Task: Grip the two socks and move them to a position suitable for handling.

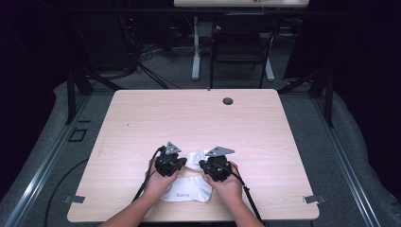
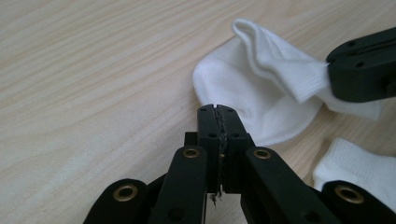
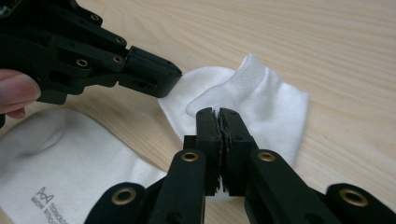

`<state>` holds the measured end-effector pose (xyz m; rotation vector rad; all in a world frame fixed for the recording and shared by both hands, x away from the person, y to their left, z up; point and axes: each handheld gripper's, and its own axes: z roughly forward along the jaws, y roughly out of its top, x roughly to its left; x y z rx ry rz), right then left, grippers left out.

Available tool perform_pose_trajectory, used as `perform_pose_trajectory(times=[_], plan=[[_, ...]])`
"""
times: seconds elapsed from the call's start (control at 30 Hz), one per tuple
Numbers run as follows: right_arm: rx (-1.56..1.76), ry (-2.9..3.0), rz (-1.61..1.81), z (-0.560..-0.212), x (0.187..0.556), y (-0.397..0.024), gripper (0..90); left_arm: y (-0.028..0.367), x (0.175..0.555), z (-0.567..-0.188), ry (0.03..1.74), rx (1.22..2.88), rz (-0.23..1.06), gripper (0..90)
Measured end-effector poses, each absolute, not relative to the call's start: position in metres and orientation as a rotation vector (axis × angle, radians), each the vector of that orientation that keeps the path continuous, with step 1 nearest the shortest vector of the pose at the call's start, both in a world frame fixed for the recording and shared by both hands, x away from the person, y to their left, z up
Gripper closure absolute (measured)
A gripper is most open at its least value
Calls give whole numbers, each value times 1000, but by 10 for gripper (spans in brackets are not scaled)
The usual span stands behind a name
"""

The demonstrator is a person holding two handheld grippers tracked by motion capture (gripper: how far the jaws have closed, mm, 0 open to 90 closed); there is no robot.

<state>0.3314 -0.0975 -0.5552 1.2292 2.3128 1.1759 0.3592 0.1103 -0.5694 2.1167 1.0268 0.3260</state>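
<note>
Part of the white sock (image 1: 195, 160) was hidden beneath both hands; its printed lettering was too small to read. One sock and two grippers were counted on the table (image 1: 142, 123) (near edge, centre). The left gripper (image 2: 218, 111) was clenched on the sock's edge, the right gripper (image 3: 218, 113) on its cuff. A chair (image 1: 239, 45) stood beyond the far edge.

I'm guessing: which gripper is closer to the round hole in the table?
Right. The right gripper is almost directly this side of the hole; the left gripper is farther left.
</note>
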Motion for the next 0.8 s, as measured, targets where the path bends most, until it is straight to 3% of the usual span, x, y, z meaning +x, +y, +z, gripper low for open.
perform_pose_trajectory(times=[0.37, 0.8], plan=[[1285, 2231, 1192, -541, 330, -125, 878, 127, 362, -565, 1056, 2103, 348, 895], [1389, 2222, 1127, -561, 333, -144, 878, 139, 366, -570, 1090, 2113, 352, 895]])
